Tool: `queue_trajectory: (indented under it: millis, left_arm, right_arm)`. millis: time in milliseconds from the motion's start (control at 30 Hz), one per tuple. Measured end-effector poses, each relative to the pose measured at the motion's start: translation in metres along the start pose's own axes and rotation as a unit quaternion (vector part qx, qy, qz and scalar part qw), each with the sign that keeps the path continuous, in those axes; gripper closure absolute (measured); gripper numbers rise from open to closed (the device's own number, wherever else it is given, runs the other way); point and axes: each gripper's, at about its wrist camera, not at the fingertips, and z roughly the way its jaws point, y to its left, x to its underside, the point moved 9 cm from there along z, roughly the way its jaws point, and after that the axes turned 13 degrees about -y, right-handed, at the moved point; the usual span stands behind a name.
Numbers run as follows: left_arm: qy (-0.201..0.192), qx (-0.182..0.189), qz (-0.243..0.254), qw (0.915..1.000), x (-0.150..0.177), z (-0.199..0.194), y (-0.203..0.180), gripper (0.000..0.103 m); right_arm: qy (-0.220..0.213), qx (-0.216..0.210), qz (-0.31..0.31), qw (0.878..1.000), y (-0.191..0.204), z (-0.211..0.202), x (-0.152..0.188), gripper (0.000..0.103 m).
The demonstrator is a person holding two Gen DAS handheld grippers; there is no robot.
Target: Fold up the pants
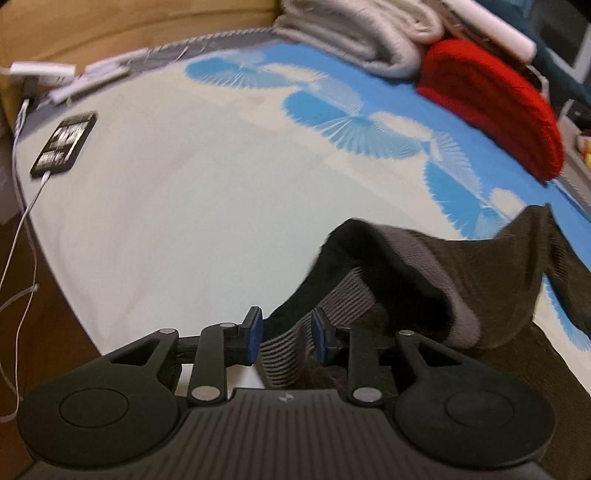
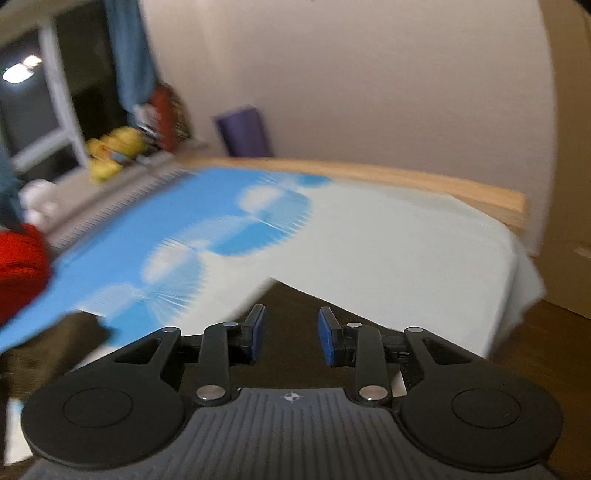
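Observation:
The dark brown pants (image 1: 498,280) lie at the near right of the bed, with their ribbed grey waistband (image 1: 284,339) raised in a loop. My left gripper (image 1: 287,336) is shut on that waistband, which fills the gap between the blue pads. In the right wrist view my right gripper (image 2: 291,334) hangs open above the bed, tilted, with nothing pressed between its pads. A dark stretch of the pants (image 2: 291,306) lies on the sheet below it, and more of the pants (image 2: 55,347) shows at the left. This view is blurred.
The white sheet with blue fans (image 1: 184,206) covers the bed. A phone (image 1: 64,144) on a white cable lies at its far left edge. A red folded cloth (image 1: 491,107) and a grey folded blanket (image 1: 369,33) sit at the back right. A wooden bed frame (image 2: 443,188) borders the far side.

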Motion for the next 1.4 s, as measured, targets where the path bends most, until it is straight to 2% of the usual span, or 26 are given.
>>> queue_trajectory:
  millis: [133,233,333,433,500,567,633,700,767,867,967,1000,1067,1167,1233,1267,1300,1367,1400]
  left_arm:
    - [-0.028,0.022,0.026,0.9990,-0.006,-0.015,-0.014,0.071]
    - [-0.047,0.036,0.045,0.9972,-0.010,-0.029,-0.023,0.071]
    - [-0.065,0.045,0.062,0.9950,-0.018,-0.042,-0.026,0.071]
    - [-0.080,0.051,0.070,0.9931,-0.028,-0.053,-0.024,0.071]
    - [-0.086,0.056,0.069,0.9924,-0.036,-0.059,-0.018,0.076]
    - [-0.083,0.061,0.062,0.9927,-0.042,-0.064,-0.012,0.088]
    - [-0.078,0.060,0.054,0.9937,-0.048,-0.069,-0.004,0.092]
    - [-0.064,0.064,0.055,0.9944,-0.056,-0.074,-0.001,0.095]
    - [-0.042,0.072,0.063,0.9945,-0.065,-0.078,-0.001,0.095]
    - [-0.013,0.094,0.088,0.9915,-0.073,-0.082,-0.010,0.095]
    - [-0.012,0.121,0.147,0.9816,-0.084,-0.086,-0.038,0.095]
    - [-0.017,0.131,0.170,0.9765,-0.086,-0.087,-0.050,0.095]
    - [-0.014,0.161,0.229,0.9599,-0.083,-0.085,-0.083,0.095]
    - [0.008,0.208,0.309,0.9280,-0.060,-0.073,-0.132,0.093]
    - [0.026,0.234,0.377,0.8959,-0.032,-0.058,-0.168,0.089]
    - [0.035,0.241,0.410,0.8789,-0.018,-0.049,-0.183,0.077]
    - [0.042,0.244,0.439,0.8637,-0.002,-0.042,-0.194,0.061]
    - [0.050,0.242,0.499,0.8305,0.026,-0.025,-0.215,0.047]
    - [0.052,0.241,0.531,0.8108,0.039,-0.016,-0.227,0.047]
  right_arm:
    - [-0.017,-0.074,-0.005,0.997,0.042,-0.026,-0.016,0.060]
    - [-0.037,-0.137,-0.024,0.990,0.093,-0.051,-0.037,0.058]
    - [-0.063,-0.203,-0.055,0.976,0.141,-0.084,-0.052,0.053]
    - [-0.075,-0.256,-0.081,0.960,0.179,-0.105,-0.053,0.051]
    - [-0.072,-0.285,-0.094,0.951,0.199,-0.112,-0.047,0.051]
    - [-0.064,-0.306,-0.105,0.944,0.211,-0.112,-0.039,0.053]
    - [-0.050,-0.325,-0.114,0.938,0.223,-0.104,-0.028,0.074]
    - [-0.028,-0.330,-0.124,0.935,0.229,-0.097,-0.013,0.082]
    - [-0.002,-0.322,-0.128,0.938,0.239,-0.088,-0.005,0.083]
    - [0.011,-0.332,-0.133,0.934,0.254,-0.077,-0.004,0.083]
    - [0.039,-0.329,-0.153,0.931,0.263,-0.059,0.008,0.082]
    - [0.050,-0.329,-0.157,0.930,0.267,-0.055,0.014,0.082]
    - [0.065,-0.328,-0.165,0.928,0.277,-0.042,0.023,0.081]
    - [0.073,-0.321,-0.182,0.927,0.282,-0.026,0.028,0.080]
    - [0.078,-0.318,-0.186,0.926,0.283,-0.020,0.030,0.079]
    - [0.081,-0.315,-0.189,0.927,0.284,-0.016,0.031,0.079]
    - [0.085,-0.310,-0.191,0.927,0.284,-0.014,0.033,0.078]
    - [0.089,-0.303,-0.200,0.928,0.282,-0.006,0.036,0.078]
    - [0.091,-0.298,-0.207,0.927,0.282,-0.002,0.038,0.077]
